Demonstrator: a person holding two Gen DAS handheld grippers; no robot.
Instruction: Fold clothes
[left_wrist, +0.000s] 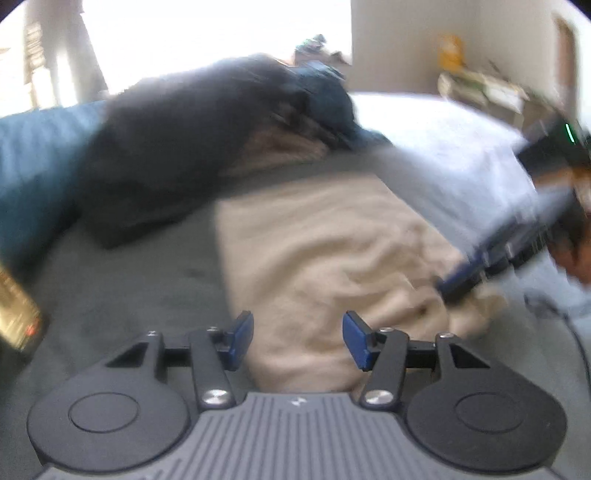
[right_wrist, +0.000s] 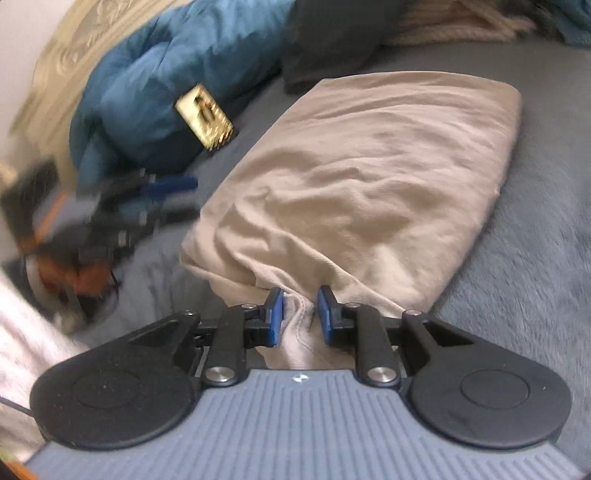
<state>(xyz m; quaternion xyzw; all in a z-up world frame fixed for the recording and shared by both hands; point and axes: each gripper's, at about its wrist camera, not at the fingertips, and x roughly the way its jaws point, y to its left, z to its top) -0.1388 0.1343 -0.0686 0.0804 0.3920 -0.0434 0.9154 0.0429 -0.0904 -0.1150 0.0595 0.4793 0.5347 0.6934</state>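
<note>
- Left wrist view: the left hand-held gripper (left_wrist: 297, 339) hangs with its blue pads spread wide and nothing between them, just over the near end of the beige garment (left_wrist: 321, 254).
- The garment lies folded lengthwise on the grey bed (left_wrist: 129, 295), near its middle. A heap of dark clothes (left_wrist: 177, 147) sits beyond it, toward the bed's far side.
- The right hand-held gripper (left_wrist: 461, 284) shows blurred, its tip touching the garment's right-hand corner.
- Right wrist view: the right hand-held gripper (right_wrist: 300, 314) has a bunched fold of the beige garment (right_wrist: 369, 177) between its blue pads, which are partly drawn in; whether they press the cloth I cannot tell.
- A blue duvet (right_wrist: 166, 81) lies along the bed's left side with a gold packet (right_wrist: 205, 116) against it.
- The left hand-held gripper (right_wrist: 162, 192) is blurred beside the garment's left edge.
</note>
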